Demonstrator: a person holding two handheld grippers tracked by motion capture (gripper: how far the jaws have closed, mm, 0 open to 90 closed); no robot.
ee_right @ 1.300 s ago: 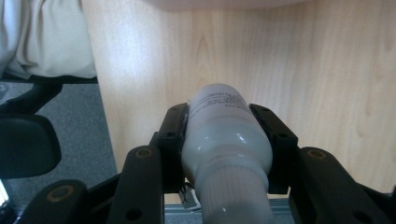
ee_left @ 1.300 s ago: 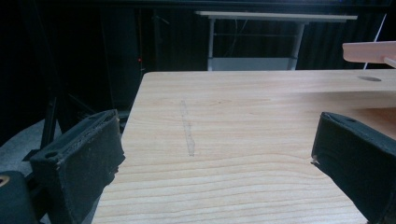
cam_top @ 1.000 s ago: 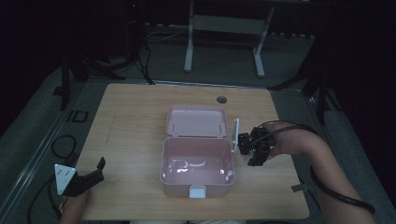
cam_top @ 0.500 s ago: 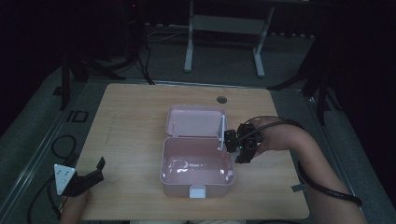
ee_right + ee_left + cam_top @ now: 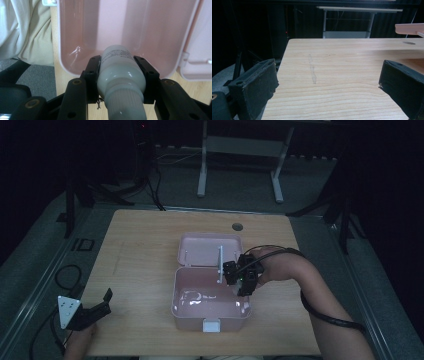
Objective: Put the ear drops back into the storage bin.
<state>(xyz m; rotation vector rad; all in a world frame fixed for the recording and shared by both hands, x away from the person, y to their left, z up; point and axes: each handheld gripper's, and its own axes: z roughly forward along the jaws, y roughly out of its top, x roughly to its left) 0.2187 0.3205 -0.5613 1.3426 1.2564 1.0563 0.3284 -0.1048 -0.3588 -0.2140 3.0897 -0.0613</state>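
My right tool [image 5: 121, 75] is clamped on a white bottle [image 5: 120, 72], bottom end leading, held over the open pink box [image 5: 210, 312] w/ lid flat behind so it can drop in. Left tool [image 5: 329, 85] gapes wide, parked on the surface [image 5: 145, 250].

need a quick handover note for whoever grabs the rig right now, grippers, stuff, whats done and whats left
Right hand-held gripper: shut on a white bottle, held over the right edge of the pink box.
Left hand-held gripper: open, nothing between its jaws, parked over the table at the near left corner.
Pink box: open at the table's middle, lid laid back flat behind it. Something clear and shiny lies inside; I cannot tell what.
Done: bottle picked up and brought to the box.
Left, probably: lower the bottle into the box, release it, and perhaps close the lid.
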